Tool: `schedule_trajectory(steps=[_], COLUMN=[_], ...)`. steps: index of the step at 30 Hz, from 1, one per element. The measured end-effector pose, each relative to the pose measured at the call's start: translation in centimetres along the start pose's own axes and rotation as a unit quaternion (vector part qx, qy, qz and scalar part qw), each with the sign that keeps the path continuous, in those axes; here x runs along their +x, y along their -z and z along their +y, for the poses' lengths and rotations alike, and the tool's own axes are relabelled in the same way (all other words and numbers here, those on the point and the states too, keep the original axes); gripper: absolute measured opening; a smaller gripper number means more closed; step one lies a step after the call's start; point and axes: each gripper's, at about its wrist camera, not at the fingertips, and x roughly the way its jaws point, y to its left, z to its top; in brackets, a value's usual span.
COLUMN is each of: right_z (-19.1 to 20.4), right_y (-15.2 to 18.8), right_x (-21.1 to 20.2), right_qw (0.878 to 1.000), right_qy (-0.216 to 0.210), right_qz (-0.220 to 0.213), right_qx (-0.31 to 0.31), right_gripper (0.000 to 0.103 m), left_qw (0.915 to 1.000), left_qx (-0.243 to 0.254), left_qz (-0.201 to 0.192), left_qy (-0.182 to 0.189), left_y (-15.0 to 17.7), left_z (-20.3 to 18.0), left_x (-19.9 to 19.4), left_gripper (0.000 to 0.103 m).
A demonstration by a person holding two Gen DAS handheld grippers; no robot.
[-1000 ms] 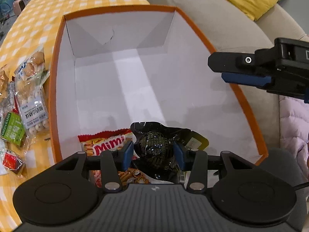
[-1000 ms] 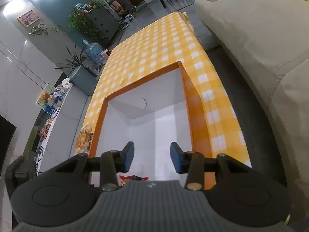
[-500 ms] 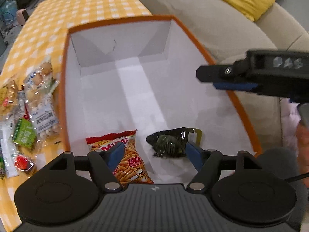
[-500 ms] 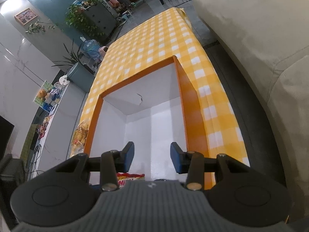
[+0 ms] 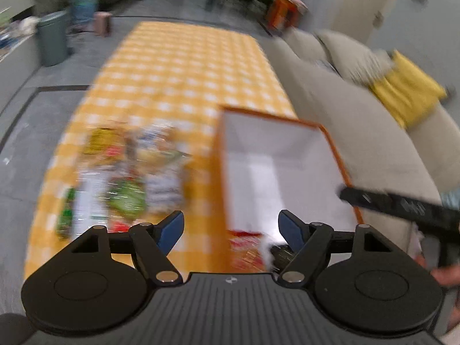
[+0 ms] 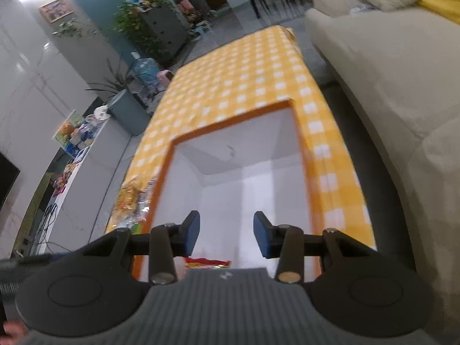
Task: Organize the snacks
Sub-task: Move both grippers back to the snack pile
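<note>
Orange-rimmed box [image 5: 330, 141] stands just beside the snack pile [image 5: 123, 172], so the empty, wide-apart left gripper [image 5: 231, 227] could snag its wall, as could the empty, part-open right gripper [image 6: 225, 237] above it.

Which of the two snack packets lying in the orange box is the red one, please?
The red packet sits by the orange box's left wall; the dark packet lies to its right.

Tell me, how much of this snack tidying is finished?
Only a start is visible. A red snack packet and a dark packet already lie in the orange-rimmed box. Nothing is in hand: the left gripper is wide open and empty, and the right gripper is empty over the box. The blurred pile of snack packets on the checked tablecloth is left.
</note>
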Motion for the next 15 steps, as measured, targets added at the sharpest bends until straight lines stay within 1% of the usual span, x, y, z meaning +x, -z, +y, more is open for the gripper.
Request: schedule_trajectory(steps=[3,5,7,8,9,10,11,12,14,15], right_z=[2.5,4.7,6.6,7.5,8.5,9.6,10.5,11.3,13.2,13.8], right_y=[0.2,0.7,1.2,1.6,1.8,2.1,2.4,2.7,3.2,3.4], right_x=[-0.1,0.2,0.7,1.0,1.4,1.9,2.4,2.8,3.8,4.2], right_qw=[1.0,0.999,0.998,0.997,0.996,0.995,0.995,0.994,0.993,0.992], right_qy=[-0.011,-0.02,-0.031,-0.037,-0.043,-0.045,-0.043,-0.039,-0.034,-0.038], right_qz=[-0.004,-0.004,0.001,0.004,0.008,0.009,0.003,-0.005,-0.021,-0.019], right_qx=[-0.022,-0.044,-0.062,-0.069,-0.075,-0.084,-0.092,-0.098,-0.112,-0.12], right_gripper=[0.045,0.045,0.045,0.045,0.045,0.045,0.045,0.045,0.045,0.045], left_qw=[0.9974,0.9949,0.9924,0.9899,0.9851,0.9773,0.9761,0.9781,0.9828,0.9834], left_qx=[-0.058,-0.073,-0.086,-0.1,-0.118,-0.142,-0.146,-0.142,-0.137,-0.138], left_qz=[-0.02,-0.033,-0.041,-0.045,-0.054,-0.072,-0.074,-0.067,-0.05,-0.044], left_qy=[-0.036,-0.062,-0.077,-0.09,-0.113,-0.139,-0.143,-0.137,-0.113,-0.108], left_y=[-0.4,-0.7,-0.7,-0.6,-0.5,0.0,0.4,0.6,1.1,1.2], left_z=[5.1,8.4,11.5,13.2,14.6,15.9,16.7,17.3,18.6,19.0], left_x=[-1.3,-1.4,-1.1,-0.8,-0.6,-0.2,0.4,1.1,3.2,3.8], left_gripper=[0.088,0.088,0.085,0.079,0.059,0.048,0.048,0.048,0.047,0.046])
